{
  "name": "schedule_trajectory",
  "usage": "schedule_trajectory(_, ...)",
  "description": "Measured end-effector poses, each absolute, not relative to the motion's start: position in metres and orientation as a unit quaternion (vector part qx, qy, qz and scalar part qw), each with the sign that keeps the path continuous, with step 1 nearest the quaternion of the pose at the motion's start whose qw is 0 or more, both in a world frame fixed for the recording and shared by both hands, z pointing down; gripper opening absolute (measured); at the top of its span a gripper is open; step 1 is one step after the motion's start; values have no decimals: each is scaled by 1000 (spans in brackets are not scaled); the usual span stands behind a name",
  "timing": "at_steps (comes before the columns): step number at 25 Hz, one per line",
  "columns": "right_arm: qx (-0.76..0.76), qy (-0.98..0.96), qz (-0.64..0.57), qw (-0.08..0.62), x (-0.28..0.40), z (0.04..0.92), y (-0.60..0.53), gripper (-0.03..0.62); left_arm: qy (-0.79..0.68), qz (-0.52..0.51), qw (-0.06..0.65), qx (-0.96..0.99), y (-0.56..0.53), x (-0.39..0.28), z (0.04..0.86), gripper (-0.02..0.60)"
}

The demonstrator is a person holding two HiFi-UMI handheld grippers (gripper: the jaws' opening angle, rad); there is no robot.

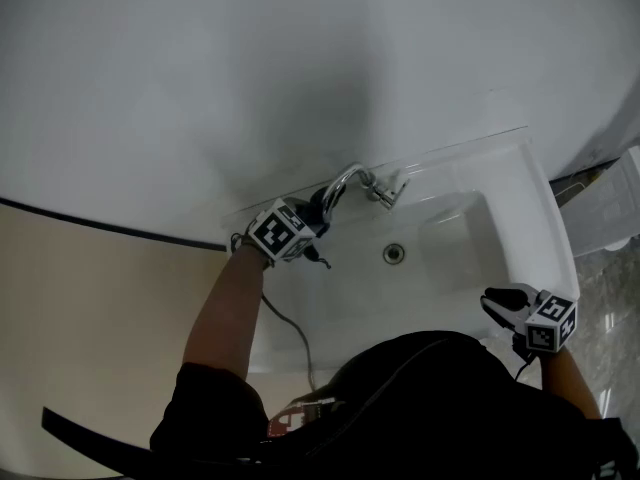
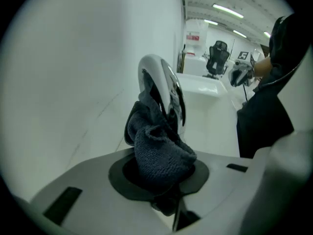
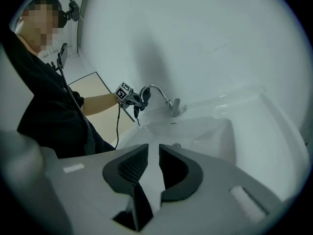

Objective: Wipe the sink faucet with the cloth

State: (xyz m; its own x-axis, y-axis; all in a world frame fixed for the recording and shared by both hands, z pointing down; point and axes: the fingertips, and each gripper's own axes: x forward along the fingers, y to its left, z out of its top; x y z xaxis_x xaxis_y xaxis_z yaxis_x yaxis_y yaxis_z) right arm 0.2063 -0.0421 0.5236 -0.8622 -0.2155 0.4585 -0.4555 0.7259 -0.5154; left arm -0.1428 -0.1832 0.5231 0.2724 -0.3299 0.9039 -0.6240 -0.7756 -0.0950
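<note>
Clamping a bunched dark grey cloth (image 2: 159, 151) between the jaws of the left gripper (image 1: 318, 208), just left of centre in the head view. Pressing that cloth against the outlet end of the chrome faucet (image 1: 348, 180), right where the spout is bending downward.

Arching, in the head view, from a base at the back edge of the white sink (image 1: 530, 198), up and leftward, then hooking down over the basin. Running with its long axis along the wall (image 1: 200, 68), outlet pointing down at the left end. Standing in the middle of the left gripper view as a bright upright arc, cloth bunched against its lower near side.

Hovering with the right gripper (image 1: 500, 303) at the lower right of the head view, over the sink's front right rim and well apart from the faucet. Showing jaws a narrow gap apart in the right gripper view, nothing between them, facing across the basin toward the faucet and the drain (image 1: 394, 253).
</note>
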Motion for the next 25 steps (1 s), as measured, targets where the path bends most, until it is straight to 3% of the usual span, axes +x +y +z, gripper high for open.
schedule_trajectory(5, 190, -902, 321, 216, 211, 513, -34, 63, -354, 274, 117, 887, -202, -114, 531, 74)
schedule_trajectory(10, 205, -891, 323, 246, 212, 509, -21, 63, -361, 72, 190, 910, -219, -105, 543, 75)
schedule_trajectory(14, 217, -877, 325, 278, 214, 508, -11, 63, -317, -69, 203, 924, -246, -117, 504, 74)
schedule_trajectory(25, 222, -869, 321, 304, 224, 523, 4, 63, -154, -66, 176, 970, -259, -75, 454, 75)
